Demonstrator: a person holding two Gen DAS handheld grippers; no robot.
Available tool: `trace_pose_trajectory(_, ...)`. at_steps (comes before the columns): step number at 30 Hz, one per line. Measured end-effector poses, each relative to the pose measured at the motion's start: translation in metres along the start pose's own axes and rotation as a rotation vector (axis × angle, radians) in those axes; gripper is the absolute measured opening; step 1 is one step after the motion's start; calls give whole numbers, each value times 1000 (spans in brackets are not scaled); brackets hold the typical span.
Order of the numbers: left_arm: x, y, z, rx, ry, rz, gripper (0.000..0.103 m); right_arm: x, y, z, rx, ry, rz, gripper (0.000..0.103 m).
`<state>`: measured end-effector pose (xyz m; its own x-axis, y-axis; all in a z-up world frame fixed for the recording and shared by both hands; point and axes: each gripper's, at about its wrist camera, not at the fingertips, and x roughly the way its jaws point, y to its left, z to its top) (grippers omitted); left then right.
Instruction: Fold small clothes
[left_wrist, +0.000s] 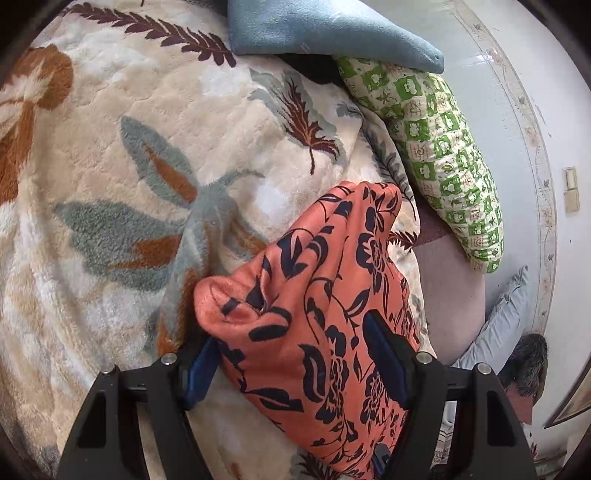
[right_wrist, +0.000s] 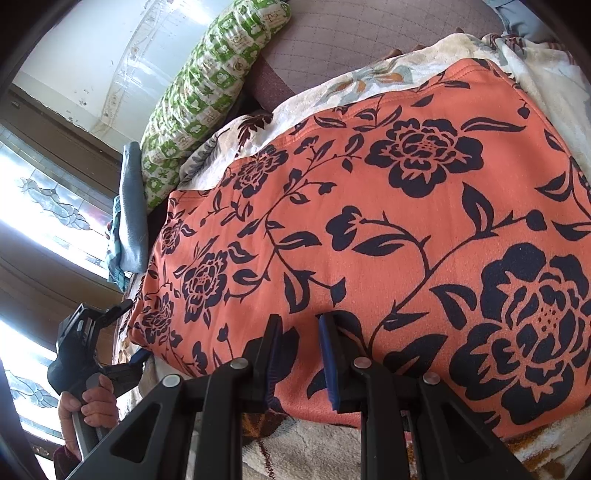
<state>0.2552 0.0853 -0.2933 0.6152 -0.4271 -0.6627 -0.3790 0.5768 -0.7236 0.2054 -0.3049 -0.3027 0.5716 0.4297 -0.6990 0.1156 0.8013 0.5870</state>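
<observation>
An orange garment with dark navy flowers (right_wrist: 388, 206) lies spread on a cream leaf-print blanket (left_wrist: 110, 184). In the left wrist view a bunched edge of the garment (left_wrist: 314, 295) lies between the wide-apart blue-padded fingers of my left gripper (left_wrist: 295, 354), which is open around it. In the right wrist view my right gripper (right_wrist: 297, 354) sits at the garment's near edge, its jaws a small gap apart with cloth between them. The left gripper (right_wrist: 110, 332) and the hand holding it show at the far left of that view.
A green-and-white checked pillow (left_wrist: 443, 147) and a folded blue cloth (left_wrist: 314, 29) lie at the blanket's far side by a white wall (left_wrist: 517, 92). A mauve mattress cover (left_wrist: 450, 288) shows beside the blanket. Windows (right_wrist: 44, 206) stand at the left.
</observation>
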Motion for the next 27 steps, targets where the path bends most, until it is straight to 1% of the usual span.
trace_pose_trajectory(2,3,-4,-2,48,-29,11,63,0,0,0,-2,1,-1,23)
trace_pose_trajectory(3,6,-7,-3,89,-37,36,50,0,0,0,-5,3,-2,23)
trace_pose_trajectory(4,8,-9,-5,125,-49,61,39,0,1,-1,-7,6,-3,23)
trace_pose_trajectory(5,8,-10,-7,148,-60,69,34,0,1,-1,-8,8,-4,23)
trace_pose_trajectory(6,8,-10,-8,160,-66,68,22,1,1,0,-8,11,-4,23)
trace_pose_trajectory(8,4,-15,-9,174,-69,66,19,1,0,0,0,14,0,23)
trace_pose_trajectory(9,-1,-21,-11,189,-78,53,17,1,0,1,6,17,5,23)
trace_pose_trajectory(10,-7,-31,-13,222,-96,38,16,0,-2,1,16,20,12,23)
trace_pose_trajectory(13,-26,-80,-27,394,-147,28,16,-7,-10,4,73,17,49,23)
trace_pose_trajectory(15,-34,-118,-43,510,-160,15,16,-21,-18,7,107,-32,54,23)
trace_pose_trajectory(17,-37,-157,-63,622,-155,-4,16,-42,-31,13,149,-108,59,27)
trace_pose_trajectory(19,-36,-195,-88,731,-140,-13,15,-66,-50,18,218,-188,70,27)
trace_pose_trajectory(22,-24,-244,-133,845,-85,-47,15,-102,-82,22,317,-302,73,27)
trace_pose_trajectory(25,-2,-283,-190,954,-22,-68,15,-132,-117,20,406,-380,81,27)
trace_pose_trajectory(27,16,-297,-236,1018,30,-96,15,-149,-139,17,470,-419,97,27)
